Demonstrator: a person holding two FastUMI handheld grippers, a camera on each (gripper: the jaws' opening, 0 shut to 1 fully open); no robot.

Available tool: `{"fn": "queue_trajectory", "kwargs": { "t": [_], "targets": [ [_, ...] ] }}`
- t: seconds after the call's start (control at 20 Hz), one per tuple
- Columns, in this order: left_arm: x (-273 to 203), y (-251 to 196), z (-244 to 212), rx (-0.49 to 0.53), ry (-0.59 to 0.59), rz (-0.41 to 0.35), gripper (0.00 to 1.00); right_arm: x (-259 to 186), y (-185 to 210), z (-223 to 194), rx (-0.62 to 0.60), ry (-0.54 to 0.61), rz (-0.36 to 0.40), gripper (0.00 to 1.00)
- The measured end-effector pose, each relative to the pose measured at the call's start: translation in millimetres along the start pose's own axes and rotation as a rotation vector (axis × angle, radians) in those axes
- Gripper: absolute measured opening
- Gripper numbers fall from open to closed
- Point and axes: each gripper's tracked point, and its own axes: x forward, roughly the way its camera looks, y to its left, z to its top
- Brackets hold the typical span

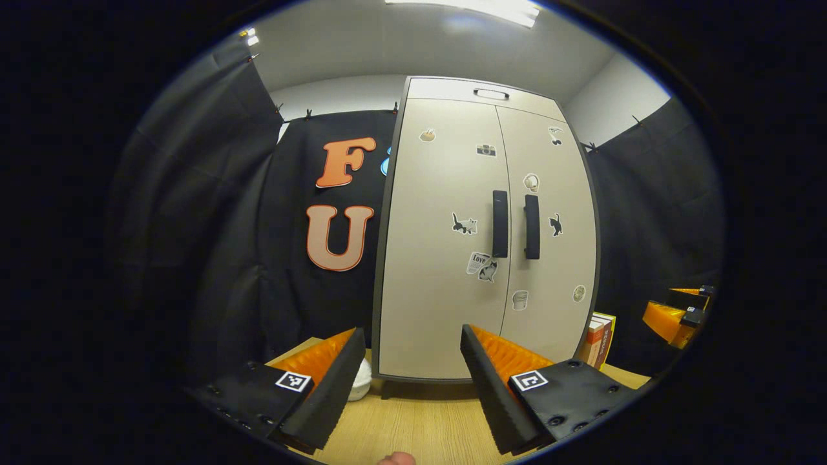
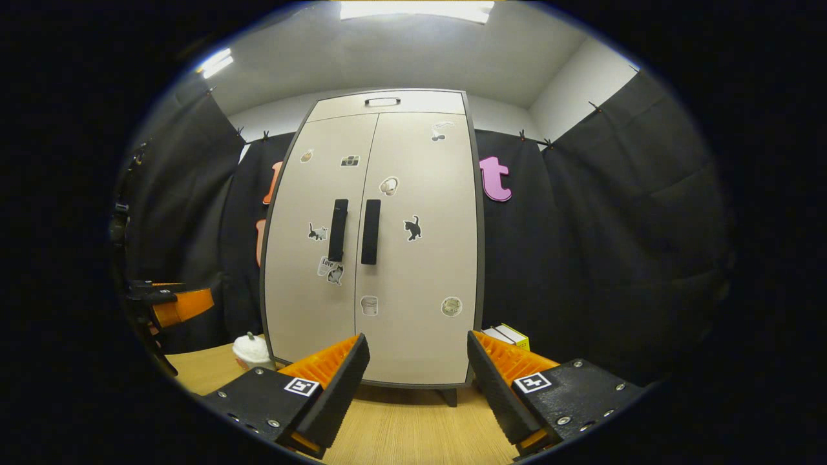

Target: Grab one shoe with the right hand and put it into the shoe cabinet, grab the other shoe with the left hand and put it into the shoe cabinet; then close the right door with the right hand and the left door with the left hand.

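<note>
A staged recording booth, not a lived-in home: black cloth (image 2: 581, 245) clipped up as walls, plain white ceiling with strip lights (image 2: 413, 10), and a sticker-covered cabinet (image 2: 420, 278) standing on a wooden tabletop (image 2: 400, 426) beside some books (image 1: 599, 339).

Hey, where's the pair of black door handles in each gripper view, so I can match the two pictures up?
Left gripper view: the handles sit right of centre, at mid-height on the shut cabinet doors.
Right gripper view: the handles sit left of centre, at mid-height on the doors.
Shared landmark: the black cat sticker, just right of the right handle in both.
</note>
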Motion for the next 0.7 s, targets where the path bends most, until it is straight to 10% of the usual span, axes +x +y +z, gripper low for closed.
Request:
{"fn": "queue_trajectory", "kwargs": {
  "t": [0.7],
  "targets": [
    [-0.2,-2.4,-1.6,-0.003,0.004,-0.023,0.96,0.3,9.6,-1.8,-0.001,0.006,0.008,0.94]
  ]
}}
